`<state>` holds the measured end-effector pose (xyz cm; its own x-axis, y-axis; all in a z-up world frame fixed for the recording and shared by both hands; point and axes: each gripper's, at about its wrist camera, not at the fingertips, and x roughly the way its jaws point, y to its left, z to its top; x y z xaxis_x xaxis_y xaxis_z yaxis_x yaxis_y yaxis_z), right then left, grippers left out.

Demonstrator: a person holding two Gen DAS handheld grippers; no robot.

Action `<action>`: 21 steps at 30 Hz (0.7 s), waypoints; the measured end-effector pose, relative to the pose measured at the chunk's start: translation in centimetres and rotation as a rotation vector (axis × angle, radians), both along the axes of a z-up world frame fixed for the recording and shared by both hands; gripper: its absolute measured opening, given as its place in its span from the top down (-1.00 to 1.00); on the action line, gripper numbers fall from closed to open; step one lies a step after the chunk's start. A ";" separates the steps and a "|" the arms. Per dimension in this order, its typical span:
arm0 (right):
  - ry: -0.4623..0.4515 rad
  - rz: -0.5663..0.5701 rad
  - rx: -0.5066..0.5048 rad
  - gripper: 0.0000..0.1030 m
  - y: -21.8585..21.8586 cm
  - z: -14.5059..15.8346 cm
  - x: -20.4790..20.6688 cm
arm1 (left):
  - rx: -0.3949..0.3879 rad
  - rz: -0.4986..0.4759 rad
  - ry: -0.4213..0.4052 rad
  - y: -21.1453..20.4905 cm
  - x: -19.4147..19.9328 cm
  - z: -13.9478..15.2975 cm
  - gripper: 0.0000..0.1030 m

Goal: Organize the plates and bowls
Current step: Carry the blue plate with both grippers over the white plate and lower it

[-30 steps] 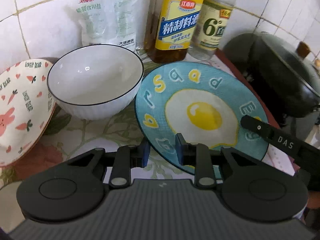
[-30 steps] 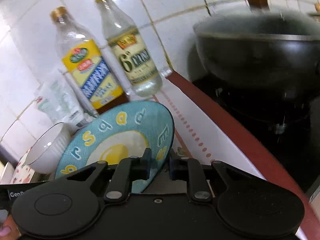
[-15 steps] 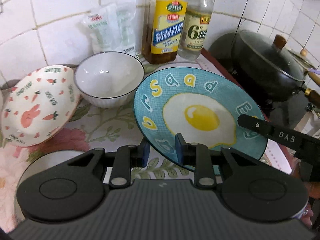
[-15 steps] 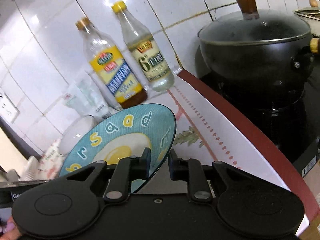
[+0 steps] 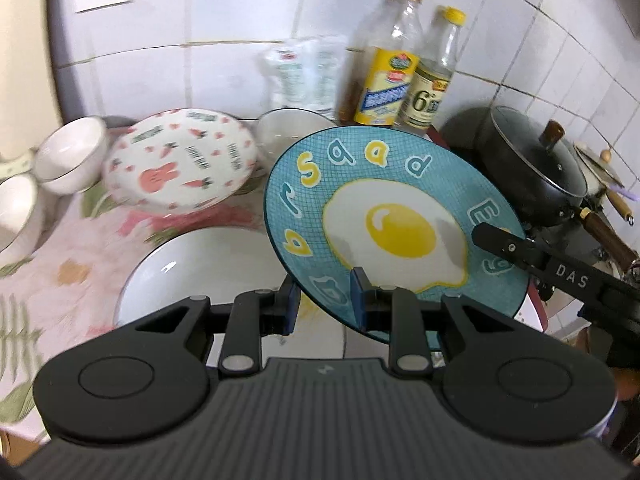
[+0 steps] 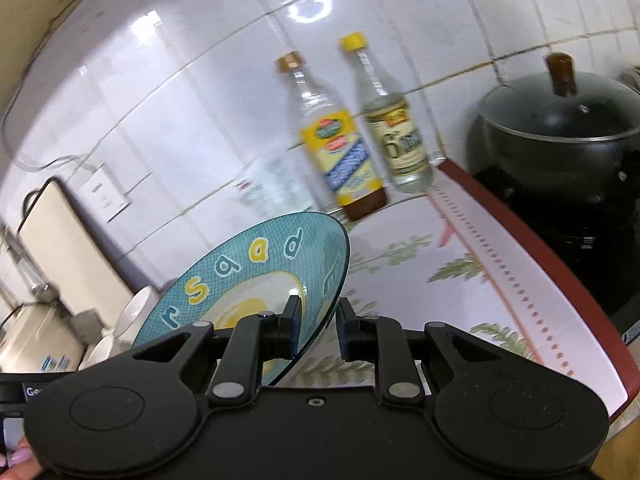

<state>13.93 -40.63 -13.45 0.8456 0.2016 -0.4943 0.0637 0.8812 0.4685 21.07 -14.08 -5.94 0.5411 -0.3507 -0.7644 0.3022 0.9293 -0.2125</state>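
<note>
Several dishes share the floral counter [image 5: 100, 240], which is the biggest thing in sight, with a lidded black pot [image 5: 532, 164] on the stove to the right and two bottles [image 5: 394, 76] against the tiled wall. Next in size is the teal fried-egg plate [image 5: 384, 224], held up off the counter and tilted, its printed face toward the left wrist camera; below and to its left lies a plain white plate [image 5: 192, 276], and behind that a rabbit-and-carrot plate [image 5: 180, 168] leans beside a white bowl [image 5: 284, 132], with smaller white bowls [image 5: 68, 152] stacked at the far left. The left gripper [image 5: 324, 300] pinches the teal plate's near rim, one pad on the face and one behind. The right gripper [image 6: 316, 328] straddles the opposite rim with jaws fairly narrow; it appears to be clamping, though the right pad looks slightly off the edge, so I cannot tell for certain. I judge the plate to be glazed ceramic: stiff, moderately heavy, slick under the pads and apt to chip or shatter if dropped. Its thin rim is the only practical hold, and two opposed rim grips should stop it swinging. Setting it flat onto the white plate looks the likely stacking move, and it calls for a level, gentle lowering.
</note>
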 end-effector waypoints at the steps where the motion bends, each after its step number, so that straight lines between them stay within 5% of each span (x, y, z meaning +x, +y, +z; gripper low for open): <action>1: 0.004 0.013 -0.005 0.56 0.6 0.3 -0.2 | 0.004 0.010 -0.003 0.6 -0.6 0.3 0.53; 21: 0.092 0.127 -0.058 0.54 8.8 -0.5 -3.4 | 0.053 0.155 0.100 7.5 -4.9 -1.2 0.51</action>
